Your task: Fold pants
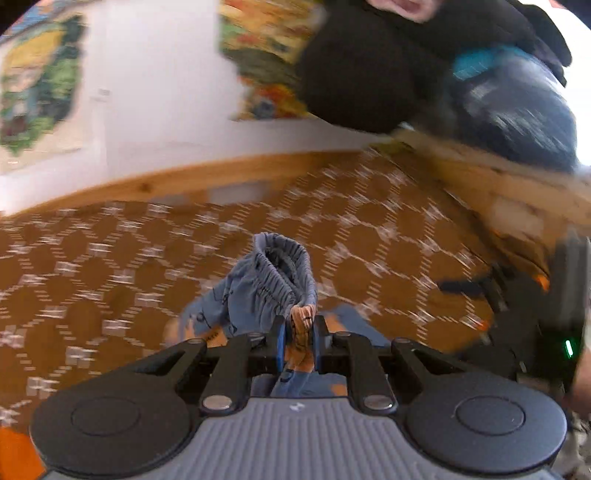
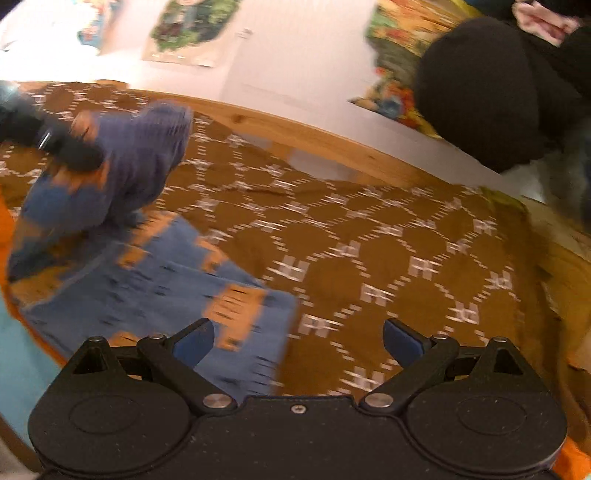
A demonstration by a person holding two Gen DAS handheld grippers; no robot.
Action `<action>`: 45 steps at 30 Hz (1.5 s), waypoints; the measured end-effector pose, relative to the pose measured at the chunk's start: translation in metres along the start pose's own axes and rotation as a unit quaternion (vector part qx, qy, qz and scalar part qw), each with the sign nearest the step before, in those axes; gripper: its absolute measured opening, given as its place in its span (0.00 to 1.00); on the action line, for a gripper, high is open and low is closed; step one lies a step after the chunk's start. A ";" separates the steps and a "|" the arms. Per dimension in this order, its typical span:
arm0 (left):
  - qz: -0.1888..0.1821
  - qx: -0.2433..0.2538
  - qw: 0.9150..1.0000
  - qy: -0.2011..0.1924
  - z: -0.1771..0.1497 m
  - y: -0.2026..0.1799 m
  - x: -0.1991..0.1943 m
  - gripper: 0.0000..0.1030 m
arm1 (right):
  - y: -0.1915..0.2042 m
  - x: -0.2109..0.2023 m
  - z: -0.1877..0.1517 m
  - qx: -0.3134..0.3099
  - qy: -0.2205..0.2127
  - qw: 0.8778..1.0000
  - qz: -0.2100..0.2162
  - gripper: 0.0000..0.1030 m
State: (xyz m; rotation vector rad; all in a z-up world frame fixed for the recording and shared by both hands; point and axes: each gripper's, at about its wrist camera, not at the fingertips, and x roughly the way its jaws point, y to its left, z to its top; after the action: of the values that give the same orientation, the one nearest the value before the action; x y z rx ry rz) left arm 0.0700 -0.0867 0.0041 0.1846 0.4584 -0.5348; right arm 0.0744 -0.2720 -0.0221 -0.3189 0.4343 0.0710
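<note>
Blue pants, one pair, pinched in the left claw; right claw spread wide.

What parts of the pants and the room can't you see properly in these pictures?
- Left wrist view: the pants run down behind the left gripper, so their legs are hidden.
- Right wrist view: motion blur smears the lifted waistband end, and the right gripper body covers the nearest hem.
- Both views: the wall pictures are too blurred to read.
</note>
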 end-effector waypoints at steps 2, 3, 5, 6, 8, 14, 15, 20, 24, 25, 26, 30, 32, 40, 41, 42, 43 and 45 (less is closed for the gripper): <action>-0.029 0.018 0.999 0.018 -0.007 -0.017 0.018 0.17 | -0.015 0.002 -0.004 0.008 0.007 1.000 -0.014 0.95; -0.038 0.025 0.999 0.029 -0.012 -0.022 0.026 0.18 | -0.020 0.003 -0.006 0.013 0.010 1.000 -0.017 0.95; -0.059 0.038 0.996 0.063 -0.025 -0.030 0.045 0.30 | -0.031 0.004 -0.010 0.024 0.019 0.999 -0.021 0.95; -0.063 0.040 0.994 0.075 -0.031 -0.030 0.050 0.34 | -0.034 0.004 -0.011 0.028 0.022 0.999 -0.021 0.95; -0.065 0.043 0.994 0.083 -0.044 -0.030 0.049 0.36 | -0.036 0.005 -0.015 0.030 0.027 0.999 -0.019 0.95; -0.056 0.044 0.995 0.077 -0.057 -0.015 0.037 0.52 | -0.032 0.008 -0.006 0.039 0.021 0.998 0.047 0.89; -0.057 0.048 0.994 0.082 -0.059 -0.014 0.038 0.52 | -0.031 0.009 -0.002 0.044 0.022 0.996 0.070 0.87; -0.063 0.063 0.990 0.106 -0.062 -0.013 0.045 0.50 | -0.031 0.030 0.018 0.087 0.054 0.979 0.177 0.67; -0.067 0.066 0.990 0.108 -0.064 -0.012 0.047 0.41 | -0.029 0.052 0.021 0.140 0.097 0.960 0.223 0.54; -0.068 0.066 0.990 0.109 -0.064 -0.012 0.047 0.36 | -0.030 0.057 0.020 0.157 0.106 0.955 0.229 0.53; -0.070 0.066 0.989 0.111 -0.065 -0.012 0.048 0.34 | -0.030 0.064 0.019 0.176 0.117 0.948 0.238 0.51; -0.070 0.063 0.989 0.110 -0.065 -0.010 0.049 0.15 | -0.033 0.076 0.012 0.228 0.136 0.930 0.253 0.29; -0.069 0.058 0.990 0.107 -0.065 -0.009 0.048 0.09 | -0.034 0.073 0.010 0.241 0.133 0.927 0.253 0.15; -0.092 0.034 0.992 0.077 -0.054 -0.007 0.037 0.05 | -0.051 0.050 0.020 0.261 0.099 0.931 0.236 0.10; -0.097 0.028 0.992 0.073 -0.053 -0.008 0.037 0.05 | -0.054 0.047 0.022 0.261 0.095 0.933 0.231 0.10; -0.103 0.021 0.992 0.072 -0.052 -0.009 0.040 0.05 | -0.057 0.044 0.024 0.260 0.093 0.934 0.226 0.10; -0.109 0.013 0.991 0.075 -0.051 -0.011 0.044 0.05 | -0.059 0.042 0.025 0.256 0.092 0.937 0.219 0.10; -0.120 0.002 0.990 0.076 -0.052 -0.016 0.054 0.05 | -0.062 0.041 0.026 0.238 0.095 0.946 0.199 0.10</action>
State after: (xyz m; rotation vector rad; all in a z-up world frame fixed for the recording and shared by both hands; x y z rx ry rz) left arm 0.0827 -0.1098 -0.0678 0.1768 0.6330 -0.7606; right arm 0.1306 -0.3227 0.0003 0.2449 0.6865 0.3273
